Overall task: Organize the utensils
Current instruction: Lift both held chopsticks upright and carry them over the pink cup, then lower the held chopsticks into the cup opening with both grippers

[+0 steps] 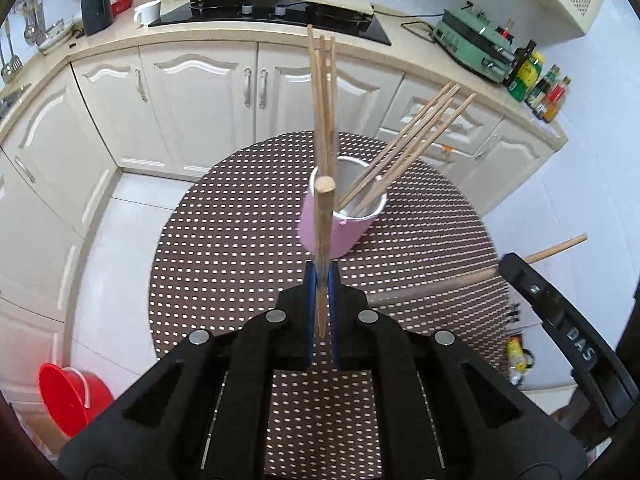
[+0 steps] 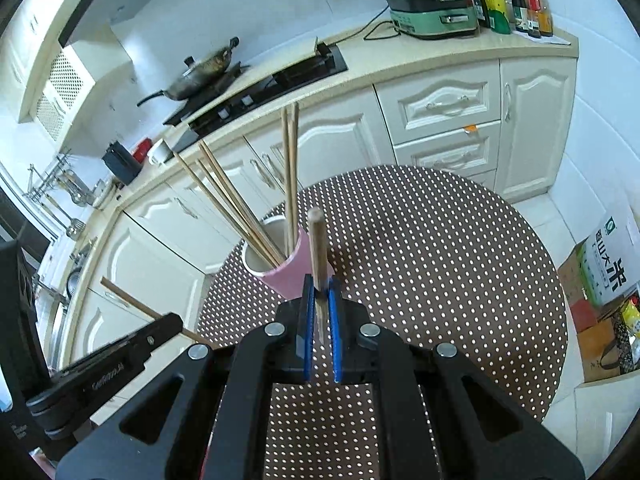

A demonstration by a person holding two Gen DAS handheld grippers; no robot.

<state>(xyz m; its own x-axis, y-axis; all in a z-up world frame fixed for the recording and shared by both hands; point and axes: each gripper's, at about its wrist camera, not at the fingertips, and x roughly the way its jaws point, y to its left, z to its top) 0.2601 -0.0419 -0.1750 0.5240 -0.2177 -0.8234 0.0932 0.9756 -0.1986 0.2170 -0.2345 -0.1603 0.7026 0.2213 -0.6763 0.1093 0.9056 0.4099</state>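
Observation:
A pink cup with a metal inside stands on the round dotted table and holds several wooden chopsticks. My left gripper is shut on one upright chopstick, just in front of the cup. In the right wrist view the same cup holds several chopsticks. My right gripper is shut on another upright chopstick, right beside the cup. The right gripper's chopstick shows at the right of the left wrist view.
White kitchen cabinets and a counter with a black hob, a white mug and a green appliance run behind the table. A red bucket stands on the floor at left. Boxes sit on the floor at right.

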